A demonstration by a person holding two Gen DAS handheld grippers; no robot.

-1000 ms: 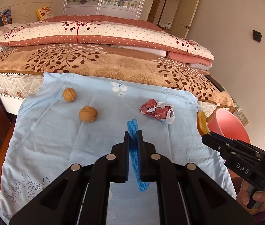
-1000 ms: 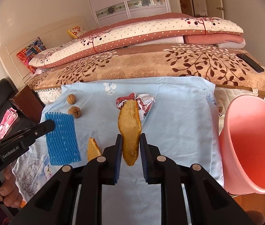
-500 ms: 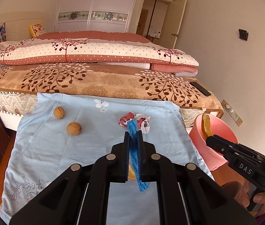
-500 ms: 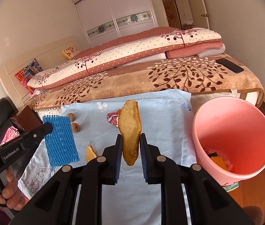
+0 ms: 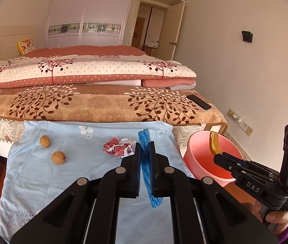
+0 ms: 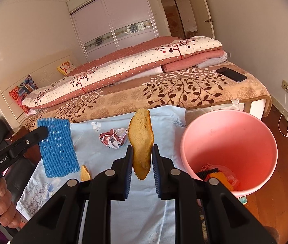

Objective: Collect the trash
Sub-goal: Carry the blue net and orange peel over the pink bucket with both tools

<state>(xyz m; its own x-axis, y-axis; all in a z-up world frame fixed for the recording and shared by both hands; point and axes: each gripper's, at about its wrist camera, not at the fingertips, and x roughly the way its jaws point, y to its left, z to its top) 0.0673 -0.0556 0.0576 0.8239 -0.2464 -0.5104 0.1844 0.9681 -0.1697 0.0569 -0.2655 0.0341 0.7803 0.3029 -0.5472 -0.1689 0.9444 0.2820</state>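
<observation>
Both tongs are clamped on trash: the left gripper [image 5: 145,156] squeezes a blue foam net sleeve [image 5: 146,168] edge-on, and the right gripper [image 6: 142,158] pinches an orange-brown peel [image 6: 141,142] that stands upright between its blue-lined pads. Readable writing is on the tools themselves: "GenRobot.AI" in white on the left one's arm as the right camera sees it, and "DAS" on the right one in the left view, next to a small green light. From the side the foam sleeve shows its ribbed mesh texture, flat and rectangular; the peel looks rough and leathery, tapering at both ends. A pink plastic bucket [image 6: 270,142] sits on the wooden floor just beside the light blue floral cloth [image 5: 82,162], and the peel is near its rim but not over it in the right view. Inside the bucket there's something orange and something black and ridged, hard to identify. Still on the cloth: a crumpled red-and-white wrapper [image 5: 118,147], two walnuts [image 5: 58,157] and another peel scrap [image 6: 85,173], partly hidden behind the right gripper's arm. Fingers of each hand show only at the frame edges.
</observation>
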